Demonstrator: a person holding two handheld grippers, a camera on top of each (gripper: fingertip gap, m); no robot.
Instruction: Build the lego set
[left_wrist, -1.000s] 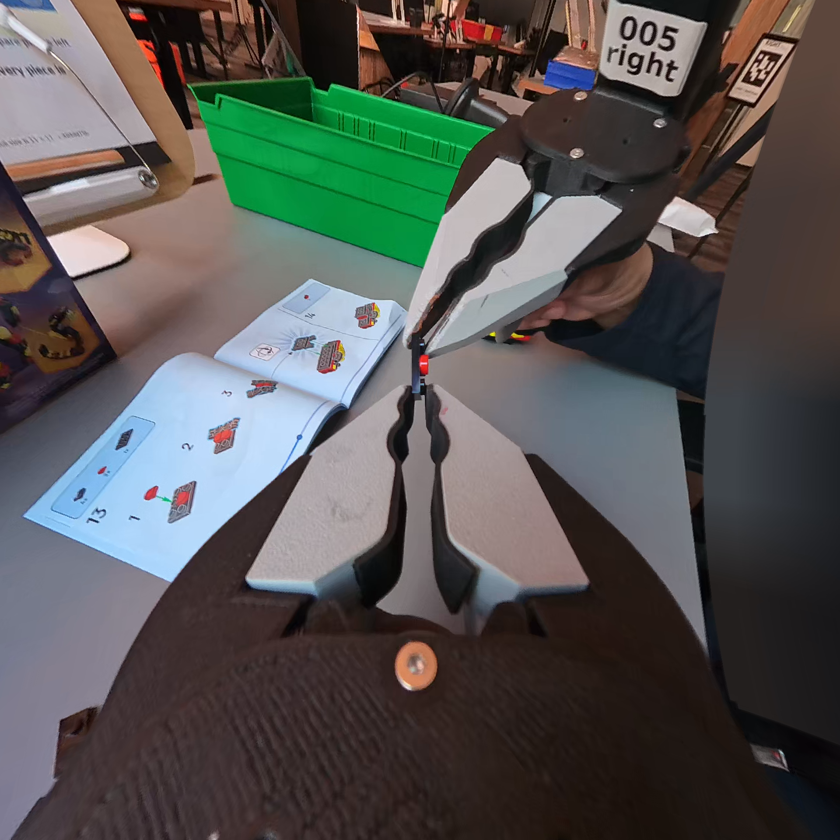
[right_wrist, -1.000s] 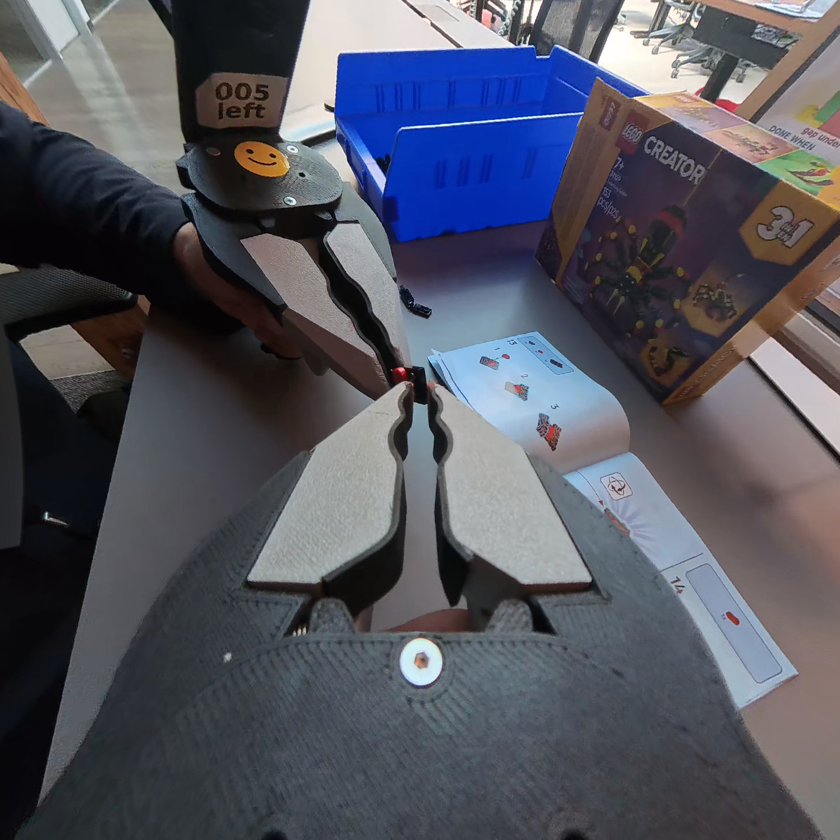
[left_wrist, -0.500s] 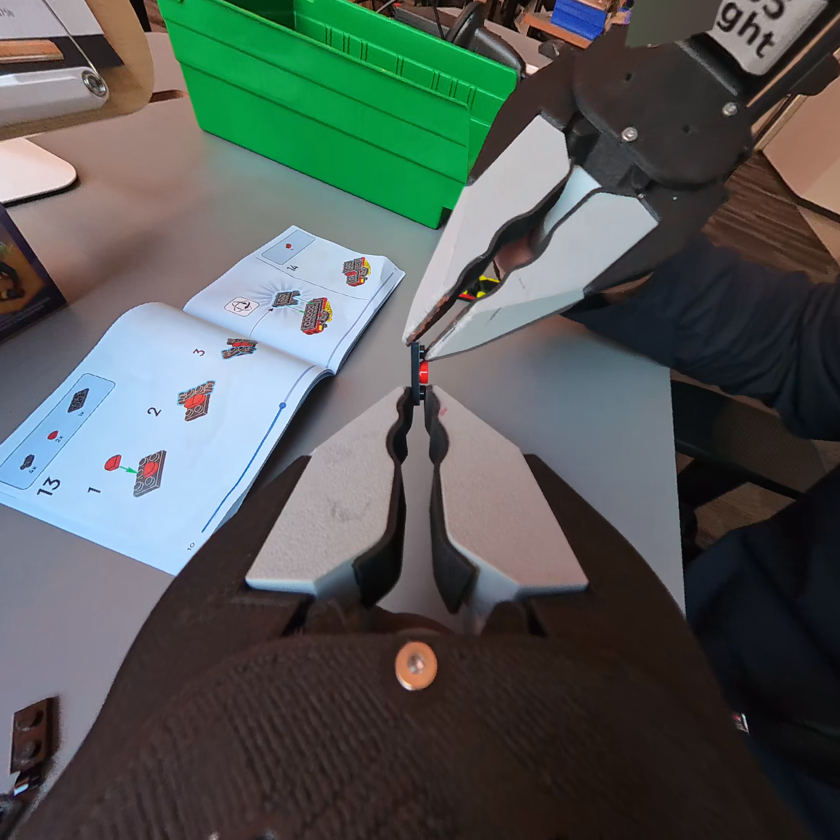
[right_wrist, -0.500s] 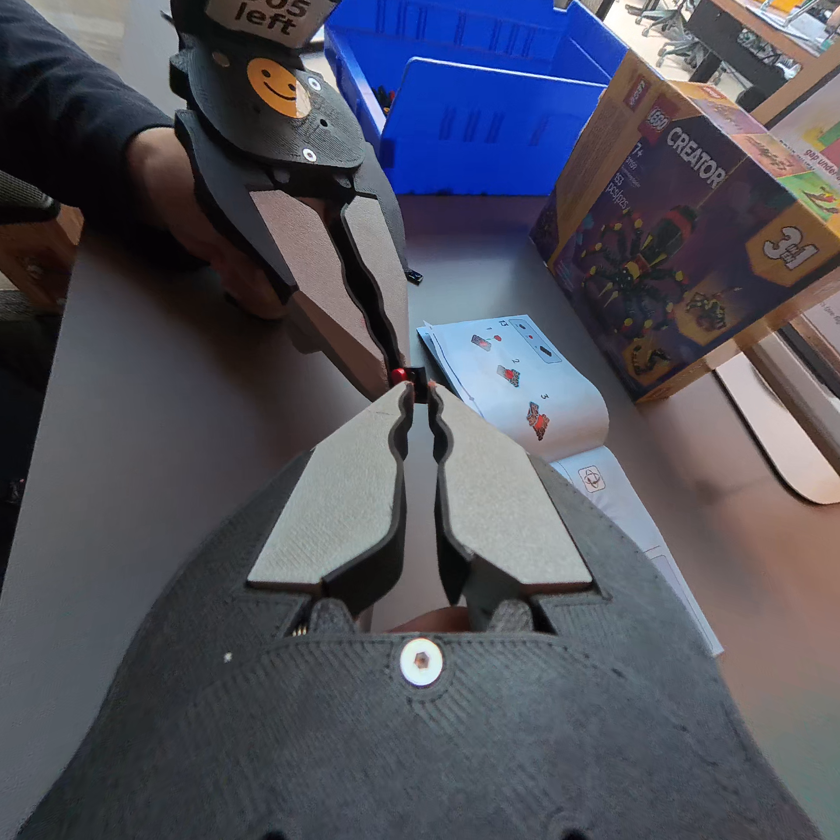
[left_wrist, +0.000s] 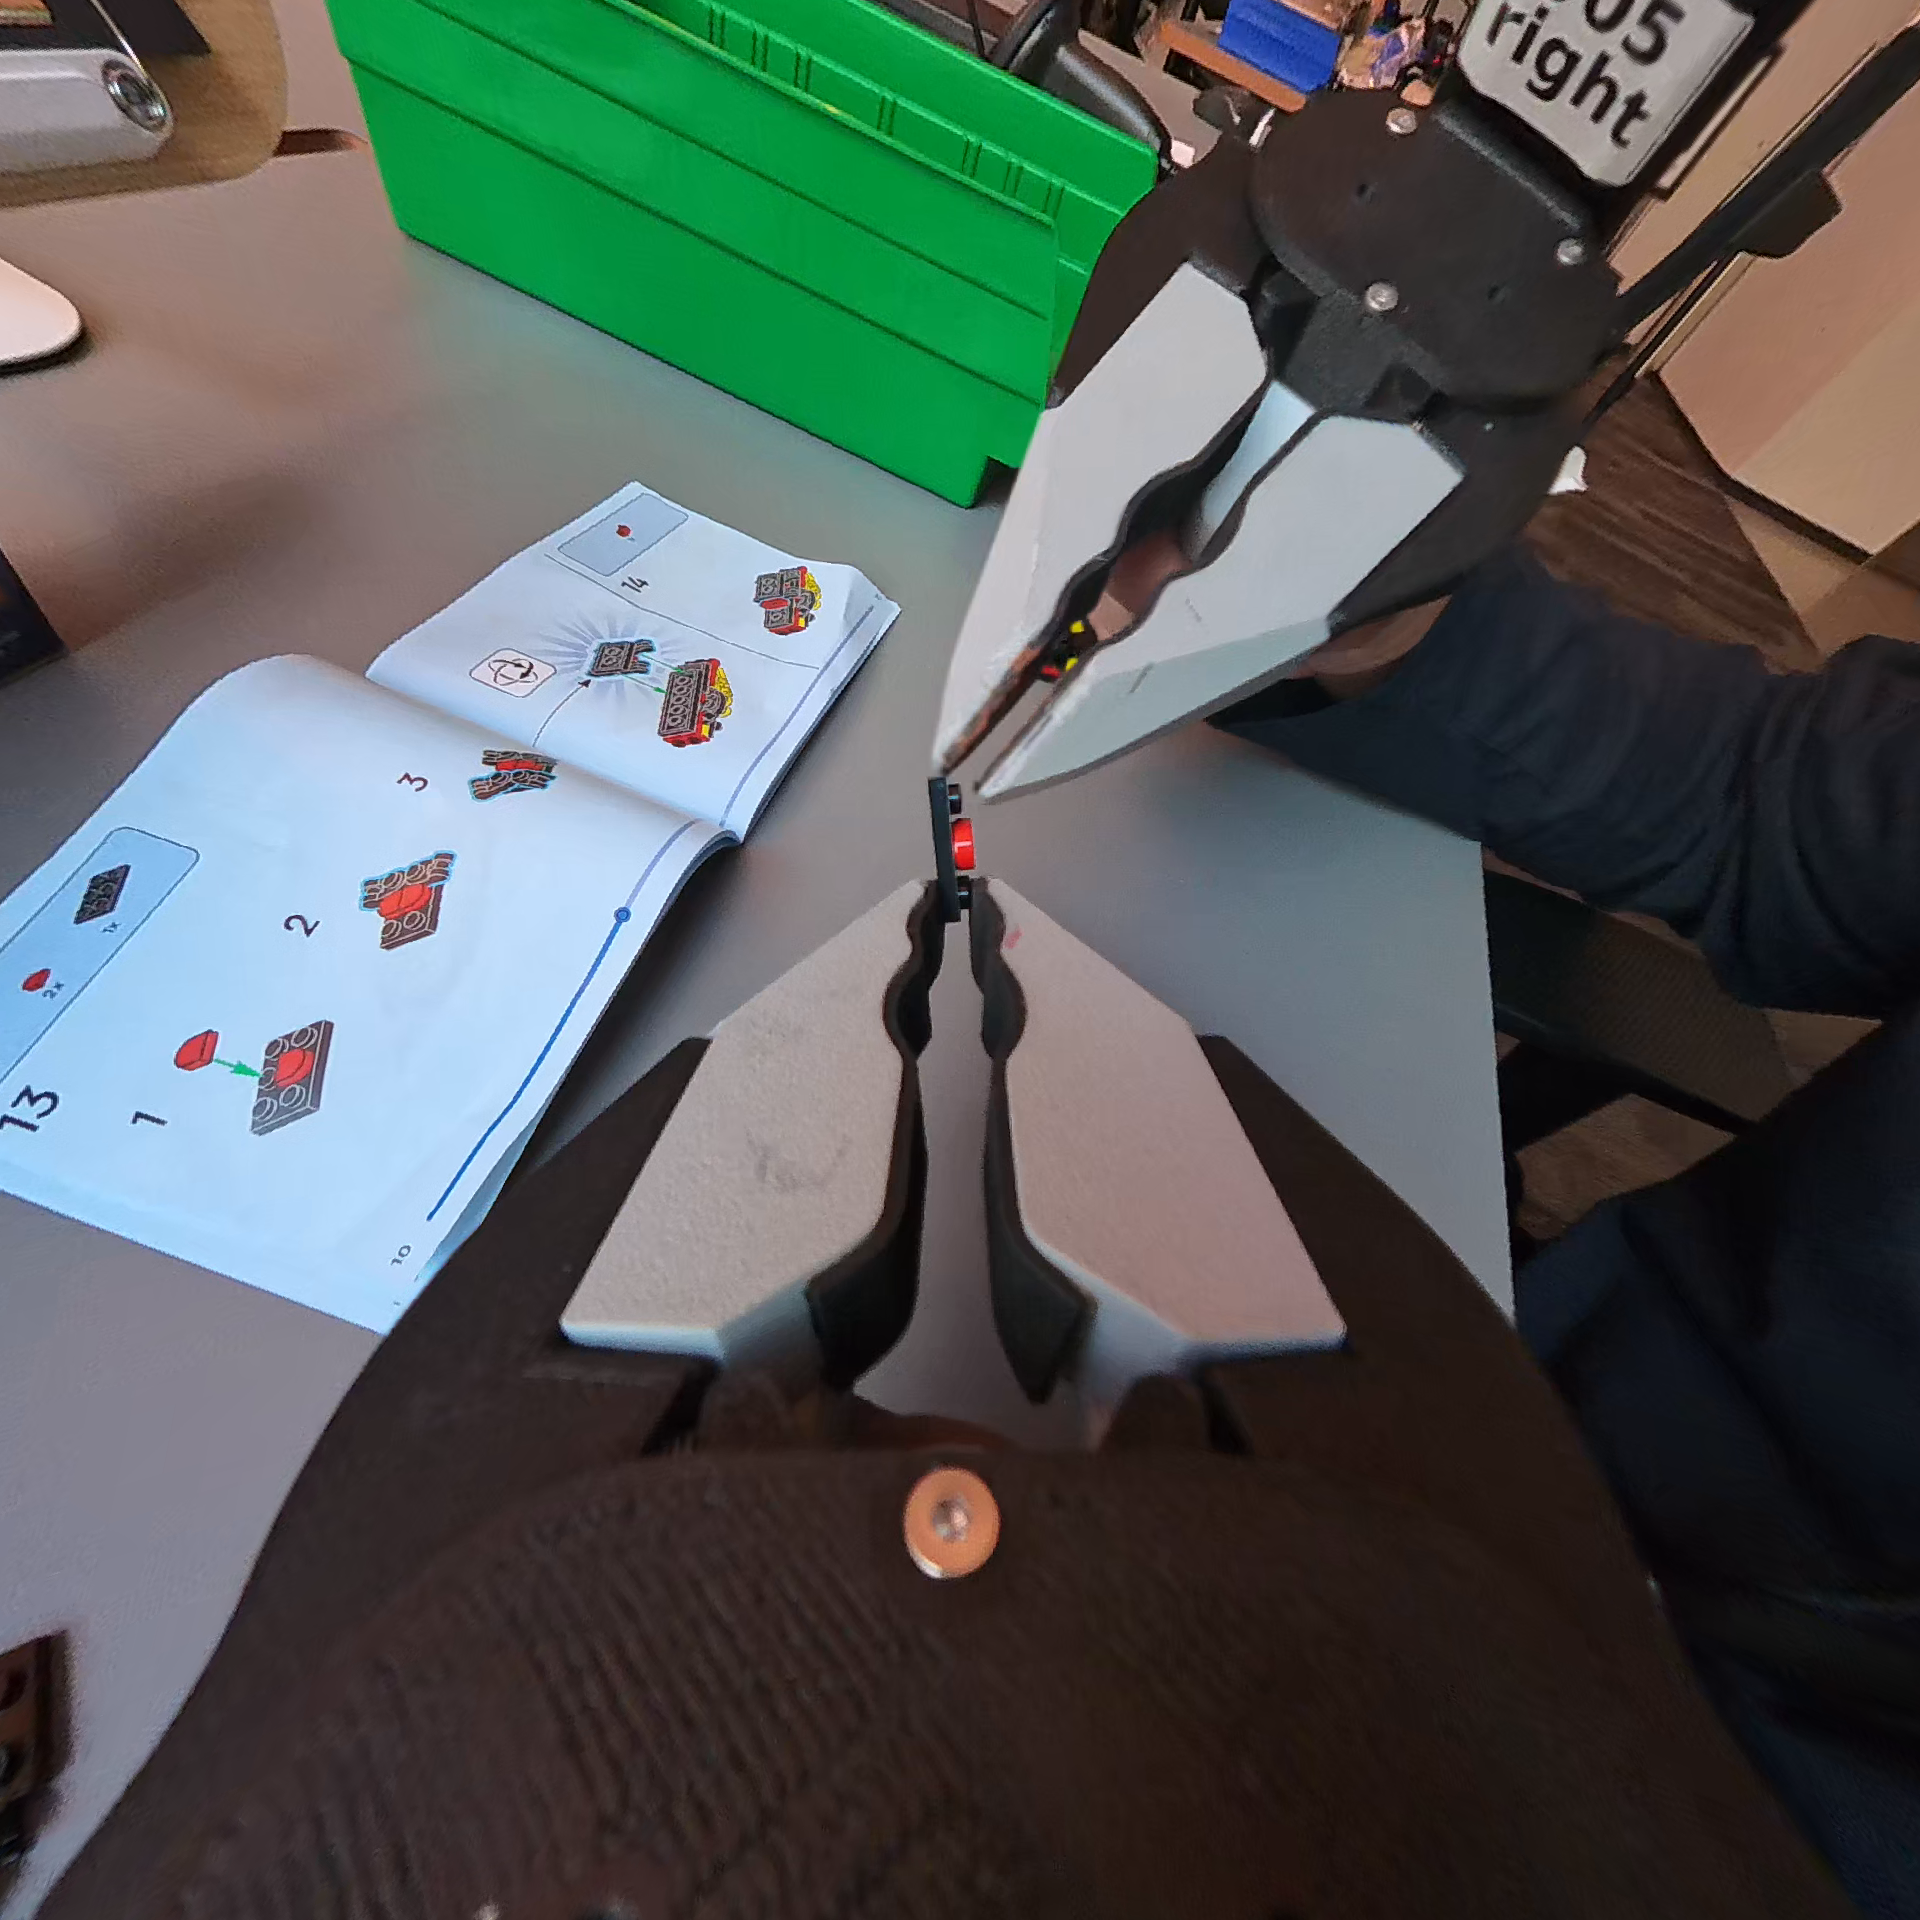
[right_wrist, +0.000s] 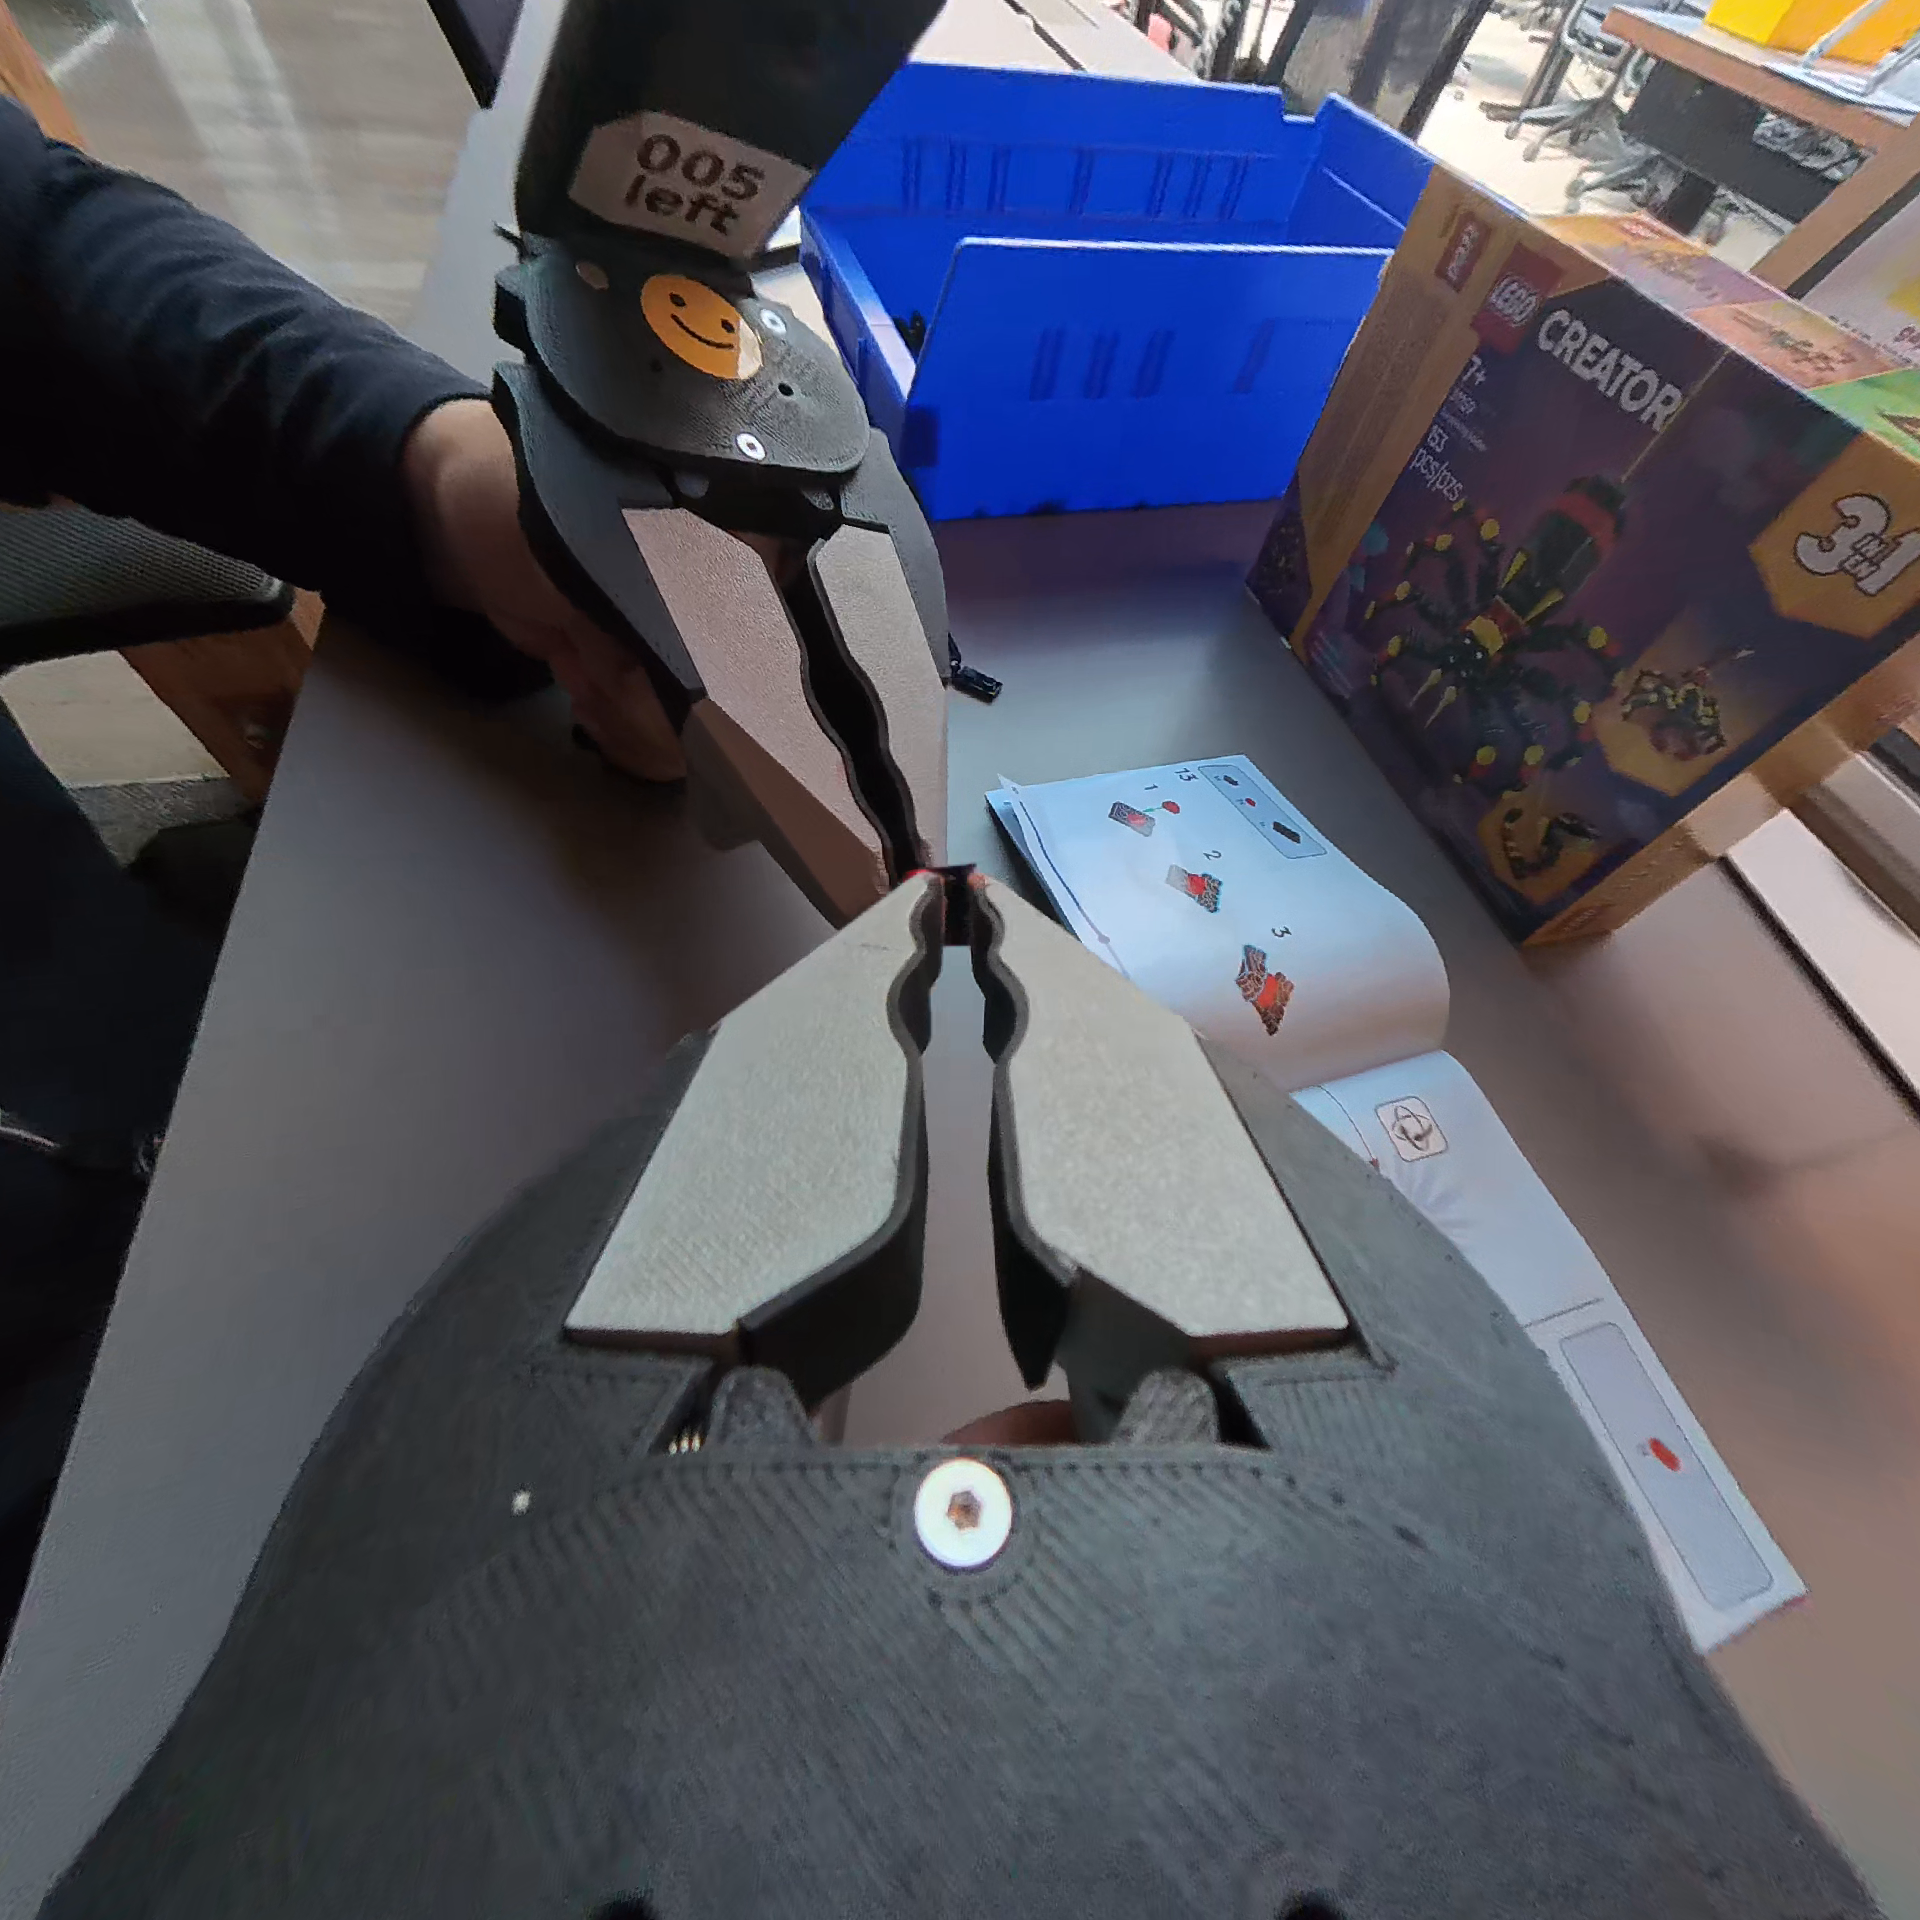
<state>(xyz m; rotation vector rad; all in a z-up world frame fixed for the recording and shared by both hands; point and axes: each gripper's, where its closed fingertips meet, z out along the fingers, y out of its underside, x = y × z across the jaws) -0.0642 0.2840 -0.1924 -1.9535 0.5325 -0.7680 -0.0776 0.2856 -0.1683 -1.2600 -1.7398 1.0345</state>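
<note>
My left gripper (left_wrist: 948, 902), frame centre, is clamped on the lower edge of a black plate (left_wrist: 943, 836) standing upright above its tips; a red stud (left_wrist: 962, 842) sits on the plate's right face. My right gripper (left_wrist: 964, 774), from upper right, meets the plate's top edge, its fingers nearly together; whether they pinch it I cannot tell. Left: manual (left_wrist: 343, 883), green bin (left_wrist: 727, 229). Right wrist view: blue bin (right_wrist: 1122, 395), box (right_wrist: 1579, 540) at upper right.

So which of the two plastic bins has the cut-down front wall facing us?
The blue plastic bin, beside the purple cardboard box; the green plastic bin shows only a long ribbed side.
</note>
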